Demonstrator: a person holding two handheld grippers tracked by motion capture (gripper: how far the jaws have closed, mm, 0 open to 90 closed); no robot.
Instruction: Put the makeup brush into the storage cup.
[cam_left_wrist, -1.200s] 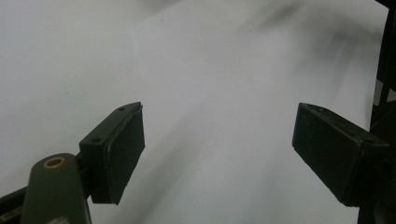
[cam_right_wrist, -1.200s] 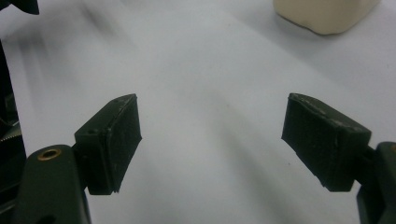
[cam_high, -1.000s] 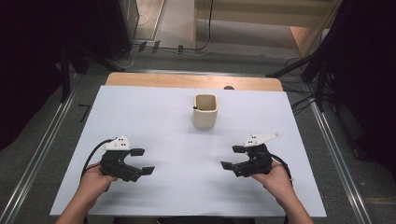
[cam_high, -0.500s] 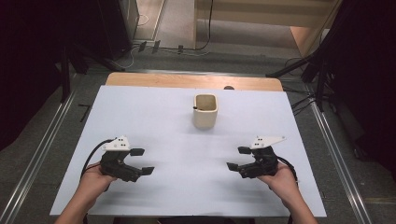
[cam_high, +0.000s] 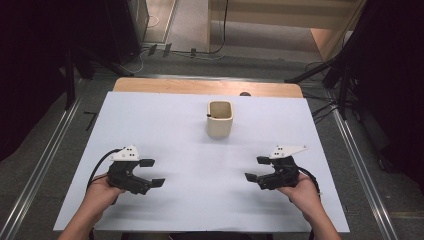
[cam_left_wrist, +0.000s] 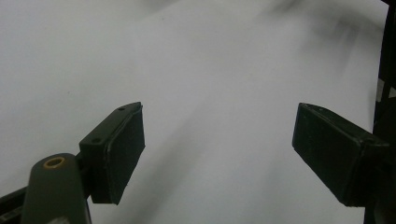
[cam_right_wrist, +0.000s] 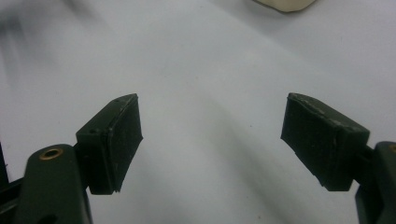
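A cream square cup (cam_high: 220, 119) stands upright at the middle of the white table (cam_high: 165, 125), with a small dark item at its inner left rim. My left gripper (cam_high: 152, 173) rests low at the front left, open, its jaws pointing right with nothing between them (cam_left_wrist: 217, 154). At the front right my right gripper (cam_high: 256, 169) is open too, jaws pointing left over bare table (cam_right_wrist: 212, 142). The cup's base (cam_right_wrist: 285, 4) peeks in at the top edge of the right gripper view. Both grippers lie well in front of the cup.
A wooden strip (cam_high: 205, 87) runs along the table's far edge, with a small dark knob (cam_high: 244, 93) on it. Metal rails (cam_high: 45, 150) flank the table on both sides. Dark stands and cables sit on the floor beyond.
The right gripper has slid a little toward the front and right edge of the table. The left gripper has barely moved. The cup stays put.
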